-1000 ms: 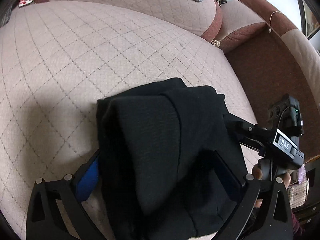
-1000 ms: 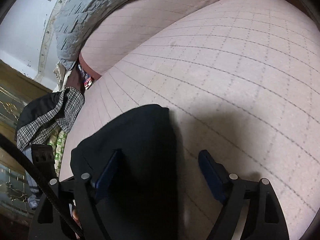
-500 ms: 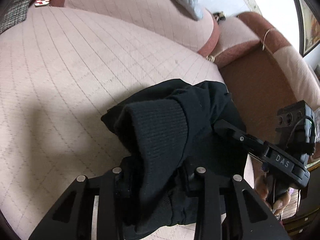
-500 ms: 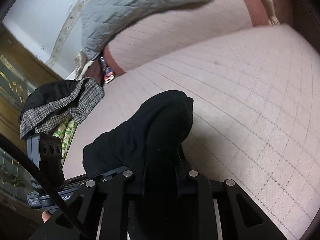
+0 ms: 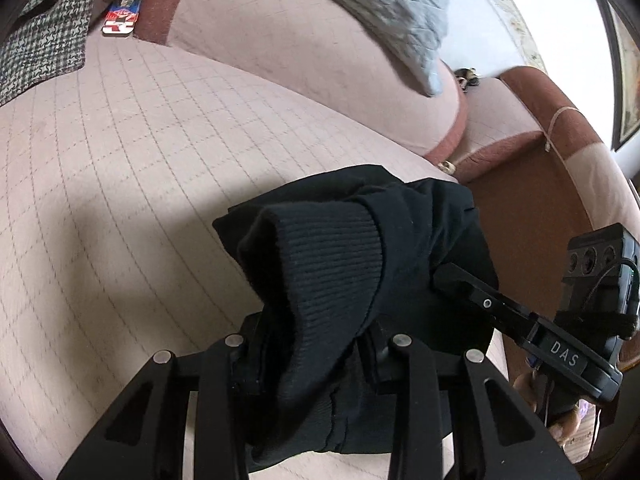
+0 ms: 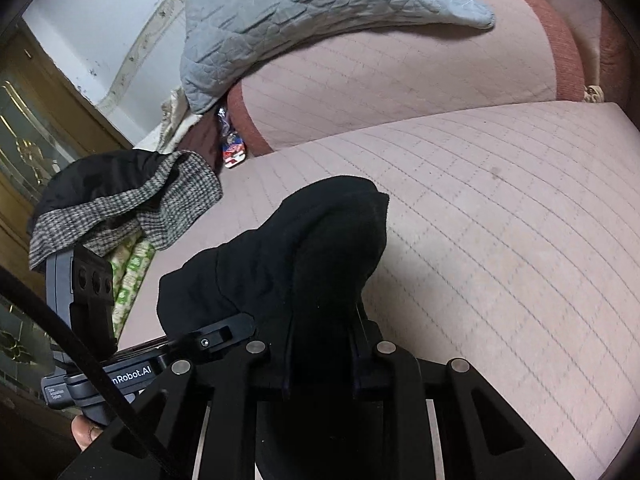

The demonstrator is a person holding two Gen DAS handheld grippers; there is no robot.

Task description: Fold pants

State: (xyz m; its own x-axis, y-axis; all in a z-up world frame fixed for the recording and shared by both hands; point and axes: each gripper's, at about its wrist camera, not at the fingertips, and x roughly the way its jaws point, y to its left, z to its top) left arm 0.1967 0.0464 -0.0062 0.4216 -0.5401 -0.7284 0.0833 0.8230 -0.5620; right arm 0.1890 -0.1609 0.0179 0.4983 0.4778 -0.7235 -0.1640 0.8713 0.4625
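Observation:
The black pants (image 5: 352,264) hang bunched between both grippers above the pink quilted sofa seat (image 5: 120,184). My left gripper (image 5: 316,356) is shut on one end, where a ribbed band folds over its fingers. My right gripper (image 6: 320,356) is shut on the other end of the pants (image 6: 304,256). The right gripper also shows in the left wrist view (image 5: 552,344), close at the right. The left gripper shows in the right wrist view (image 6: 132,372) at the lower left. The fingertips of both are hidden by cloth.
A grey quilted cover (image 6: 304,20) lies over the sofa backrest (image 6: 392,80). A checked garment (image 6: 120,216) is piled at the left end of the seat. A small colourful packet (image 5: 120,20) lies by the backrest. A brown armrest (image 5: 532,200) stands to the right.
Both grippers closed on the pants, from open a second ago. They have lifted the bundle and tilted up, so more backrest and the checked garment show.

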